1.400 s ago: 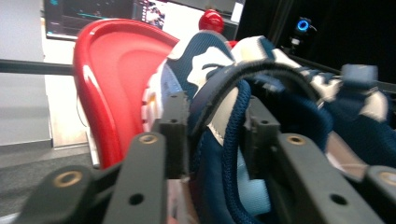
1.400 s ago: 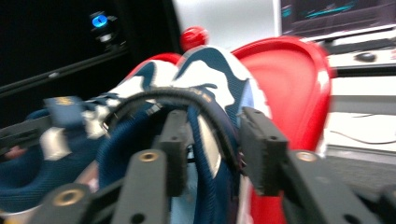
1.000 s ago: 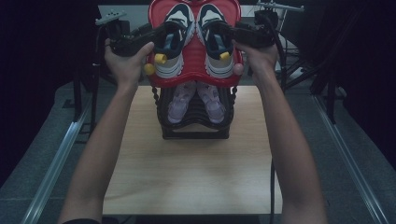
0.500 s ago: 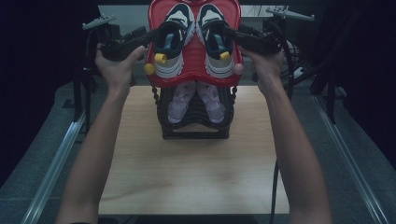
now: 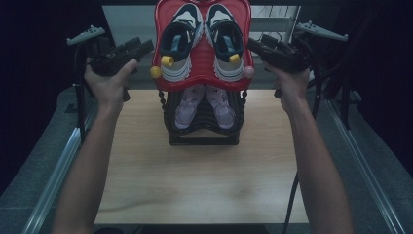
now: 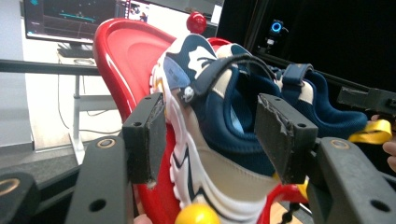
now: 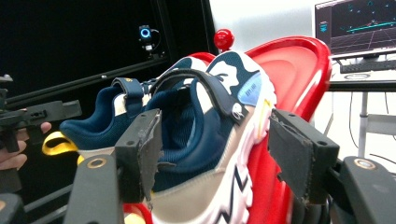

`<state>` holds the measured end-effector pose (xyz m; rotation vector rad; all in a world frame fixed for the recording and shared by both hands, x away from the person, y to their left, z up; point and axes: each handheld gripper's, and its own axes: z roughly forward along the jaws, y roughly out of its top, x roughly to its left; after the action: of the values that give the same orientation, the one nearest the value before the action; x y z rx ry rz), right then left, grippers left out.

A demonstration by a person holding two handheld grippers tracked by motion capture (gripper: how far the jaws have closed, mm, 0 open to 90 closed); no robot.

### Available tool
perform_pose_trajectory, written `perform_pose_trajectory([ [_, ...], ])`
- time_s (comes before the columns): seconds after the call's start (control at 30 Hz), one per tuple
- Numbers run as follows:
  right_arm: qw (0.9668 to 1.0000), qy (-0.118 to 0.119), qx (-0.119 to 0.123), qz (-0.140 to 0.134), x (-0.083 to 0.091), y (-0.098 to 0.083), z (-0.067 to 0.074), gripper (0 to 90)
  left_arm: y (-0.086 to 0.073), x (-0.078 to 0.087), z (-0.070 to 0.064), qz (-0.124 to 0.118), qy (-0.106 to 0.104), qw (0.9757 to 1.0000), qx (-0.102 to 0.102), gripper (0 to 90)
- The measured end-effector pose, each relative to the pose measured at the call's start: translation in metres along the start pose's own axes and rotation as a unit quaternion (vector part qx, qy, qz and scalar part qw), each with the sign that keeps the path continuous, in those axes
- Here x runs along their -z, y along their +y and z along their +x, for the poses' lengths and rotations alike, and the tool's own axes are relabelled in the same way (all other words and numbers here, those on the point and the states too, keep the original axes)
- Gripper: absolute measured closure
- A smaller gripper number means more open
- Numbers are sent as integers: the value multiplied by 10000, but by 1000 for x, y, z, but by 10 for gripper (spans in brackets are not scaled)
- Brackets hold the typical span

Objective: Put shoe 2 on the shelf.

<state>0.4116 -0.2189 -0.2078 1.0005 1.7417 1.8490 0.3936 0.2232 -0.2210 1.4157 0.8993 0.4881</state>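
The navy-and-white sneakers [image 5: 202, 41] sit paired on the red top tray [image 5: 243, 29] of the shoe rack [image 5: 204, 134] at the table's [image 5: 204, 190] 12 o'clock, so the left gripper [image 5: 146, 46] and right gripper [image 5: 253, 45], jaws wide and empty, flank them at 9 and 3 o'clock, seemingly to take one shoe each

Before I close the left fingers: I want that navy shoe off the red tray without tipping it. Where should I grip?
Grip the left navy shoe across its mid-body, sole wall to collar, from its outer side: it lies heel-down on the red tray, that flank exposed.
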Motion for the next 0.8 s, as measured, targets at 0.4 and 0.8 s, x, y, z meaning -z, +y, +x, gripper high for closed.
perform_pose_trajectory([
  [0.4, 10000, -50, -25, 44, 38, -24, -17, 374, -24, 23, 7, 190, -152, 9997, 73, 428],
  [0.8, 9996, 20, -52, 269, 62, -70, -29, 373, -67, 41, 14, 353, -309, 9988, 109, 431],
])
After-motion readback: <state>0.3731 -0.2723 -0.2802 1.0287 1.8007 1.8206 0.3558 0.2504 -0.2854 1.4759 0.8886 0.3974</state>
